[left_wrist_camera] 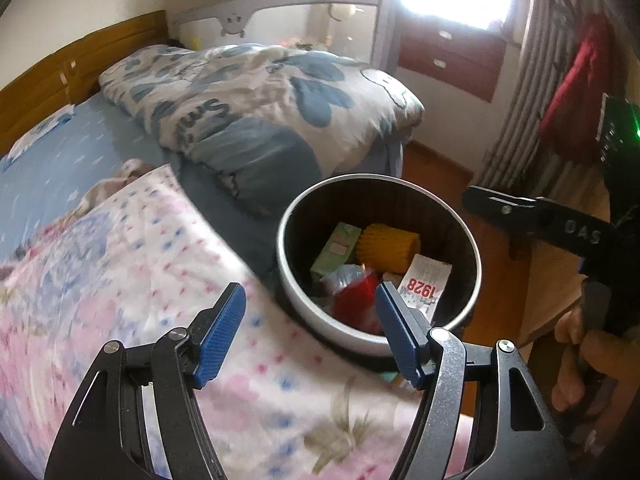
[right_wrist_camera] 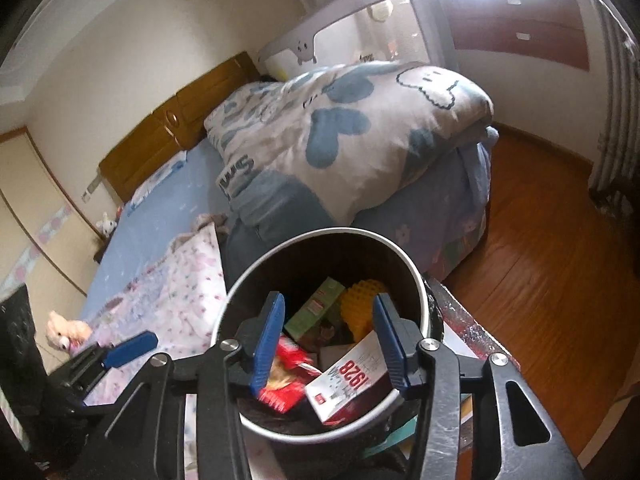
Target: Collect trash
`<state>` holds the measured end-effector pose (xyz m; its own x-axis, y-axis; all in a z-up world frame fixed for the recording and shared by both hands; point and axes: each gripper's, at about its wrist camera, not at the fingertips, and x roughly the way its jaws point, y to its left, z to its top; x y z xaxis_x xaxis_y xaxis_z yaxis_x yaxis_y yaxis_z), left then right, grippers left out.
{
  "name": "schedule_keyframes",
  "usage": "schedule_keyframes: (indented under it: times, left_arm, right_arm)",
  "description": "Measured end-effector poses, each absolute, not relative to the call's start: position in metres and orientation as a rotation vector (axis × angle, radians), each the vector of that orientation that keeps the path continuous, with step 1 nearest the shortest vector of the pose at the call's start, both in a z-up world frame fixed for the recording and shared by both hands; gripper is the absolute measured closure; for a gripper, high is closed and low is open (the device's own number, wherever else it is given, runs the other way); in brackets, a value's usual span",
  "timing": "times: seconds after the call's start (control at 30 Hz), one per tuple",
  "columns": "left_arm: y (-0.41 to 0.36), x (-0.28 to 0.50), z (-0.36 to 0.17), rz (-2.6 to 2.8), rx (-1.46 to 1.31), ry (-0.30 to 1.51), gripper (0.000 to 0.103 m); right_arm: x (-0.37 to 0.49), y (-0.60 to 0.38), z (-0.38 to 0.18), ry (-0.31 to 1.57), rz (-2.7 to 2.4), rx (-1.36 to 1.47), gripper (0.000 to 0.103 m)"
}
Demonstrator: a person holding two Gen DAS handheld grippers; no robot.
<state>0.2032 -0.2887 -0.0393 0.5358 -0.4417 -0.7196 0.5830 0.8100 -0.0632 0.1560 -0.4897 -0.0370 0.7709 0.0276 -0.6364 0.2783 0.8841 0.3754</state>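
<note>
Both grippers hover open over a full trash bin beside a bed.

The left gripper (left_wrist_camera: pixel 310 336) and right gripper (right_wrist_camera: pixel 328 338) hold nothing, jaws apart. The trash bin (left_wrist_camera: pixel 472 236) sits at the bed's (left_wrist_camera: pixel 120 152) six o'clock edge, holding a red wrapper (right_wrist_camera: pixel 286 380), a green carton (right_wrist_camera: pixel 316 310), a yellow ball (right_wrist_camera: pixel 362 304) and a "1928" box (right_wrist_camera: pixel 352 380). Risk: the bin looks perched on clutter, so a lowered jaw catching its rim could tip it.

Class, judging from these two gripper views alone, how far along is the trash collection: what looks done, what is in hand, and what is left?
Done: the bin already holds a green carton, a yellow bumpy item, a red wrapper and a box marked 1928.
In hand: nothing; the left gripper and right gripper are both open and empty above it.
Left: no loose trash shows on the floral blanket; elsewhere I cannot tell.
</note>
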Motion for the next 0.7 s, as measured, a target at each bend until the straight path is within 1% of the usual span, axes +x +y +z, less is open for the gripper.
schedule_keyframes:
  times: [0.03,0.1,0.13,0.2,0.47,0.53,0.6,0.67,0.7]
  left_arm:
    - [-0.282,0.199,-0.039,-0.609,0.174,0.797,0.035]
    - [-0.263,0.187,-0.037,-0.596,0.117,0.791,0.035]
    - [-0.254,0.181,-0.036,-0.591,0.097,0.785,0.035]
    - [-0.239,0.168,-0.034,-0.582,0.066,0.769,0.034]
    - [-0.170,0.120,-0.015,-0.518,-0.011,0.691,0.029]
    - [-0.157,0.111,-0.006,-0.504,-0.015,0.664,0.028]
    - [-0.147,0.103,0.005,-0.500,-0.010,0.634,0.024]
    - [-0.137,0.094,0.019,-0.500,-0.020,0.590,0.012]
    - [-0.133,0.089,0.024,-0.498,-0.027,0.569,0.009]
  right_arm:
    - [0.150,-0.487,-0.034,0.672,-0.143,0.480,0.047]
    - [0.141,-0.481,-0.030,0.654,-0.148,0.485,0.036]
    - [0.132,-0.472,-0.027,0.641,-0.151,0.484,0.035]
    - [0.123,-0.462,-0.023,0.629,-0.152,0.478,0.027]
    - [0.081,-0.396,-0.008,0.577,-0.146,0.429,0.010]
    - [0.074,-0.382,-0.002,0.568,-0.135,0.411,0.010]
    - [0.067,-0.370,0.009,0.552,-0.131,0.384,0.010]
    - [0.058,-0.360,0.026,0.514,-0.133,0.357,0.010]
    - [0.049,-0.352,0.038,0.483,-0.141,0.331,0.008]
